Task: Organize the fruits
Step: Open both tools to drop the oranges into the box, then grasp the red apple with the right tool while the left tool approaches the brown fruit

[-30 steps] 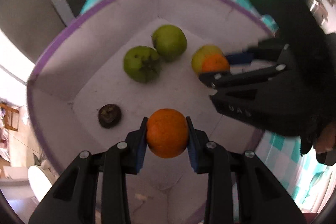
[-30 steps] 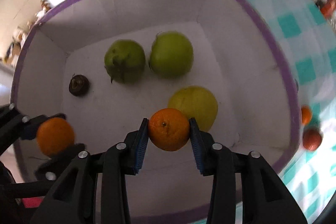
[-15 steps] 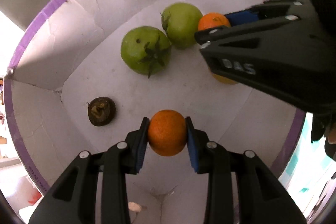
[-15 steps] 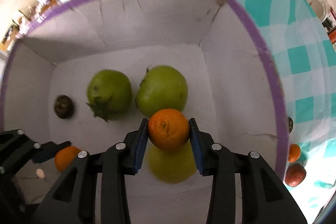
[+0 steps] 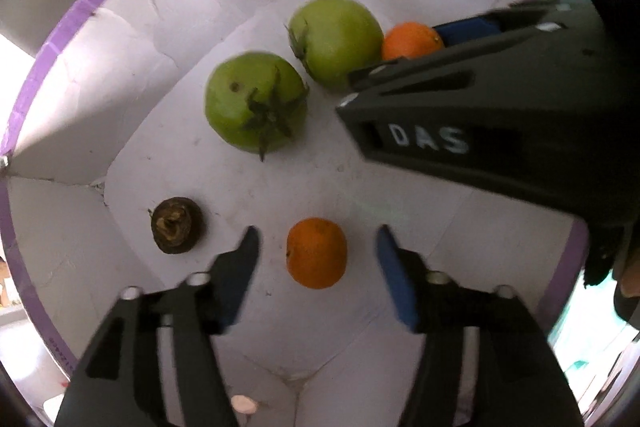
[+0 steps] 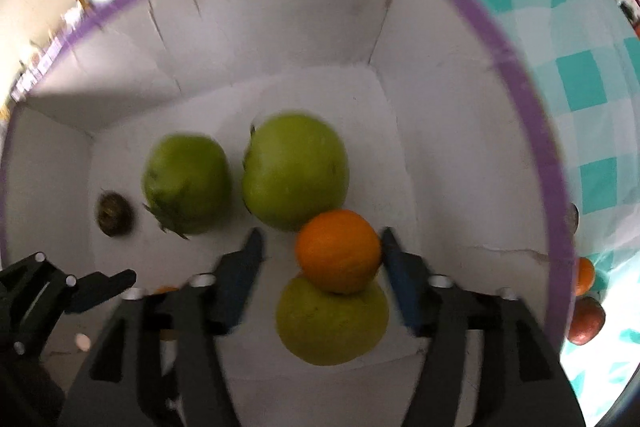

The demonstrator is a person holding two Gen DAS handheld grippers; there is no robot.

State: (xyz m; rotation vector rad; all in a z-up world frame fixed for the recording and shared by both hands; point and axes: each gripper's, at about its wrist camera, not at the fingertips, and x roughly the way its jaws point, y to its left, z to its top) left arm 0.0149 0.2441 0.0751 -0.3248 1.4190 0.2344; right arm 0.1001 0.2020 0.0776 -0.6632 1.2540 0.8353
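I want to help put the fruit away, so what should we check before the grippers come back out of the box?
1. Left gripper let go: ok. Its jaws have just been opening, and the orange lies between them untouched.
2. Right gripper let go: cannot tell. Its jaws have just been opening, but the other orange sits close against one pad.
3. That orange settled: not ok, it is perched on the yellow fruit.
4. Two green fruits inside the box: ok.
5. All fruit collected: not ok, two pieces are outside.
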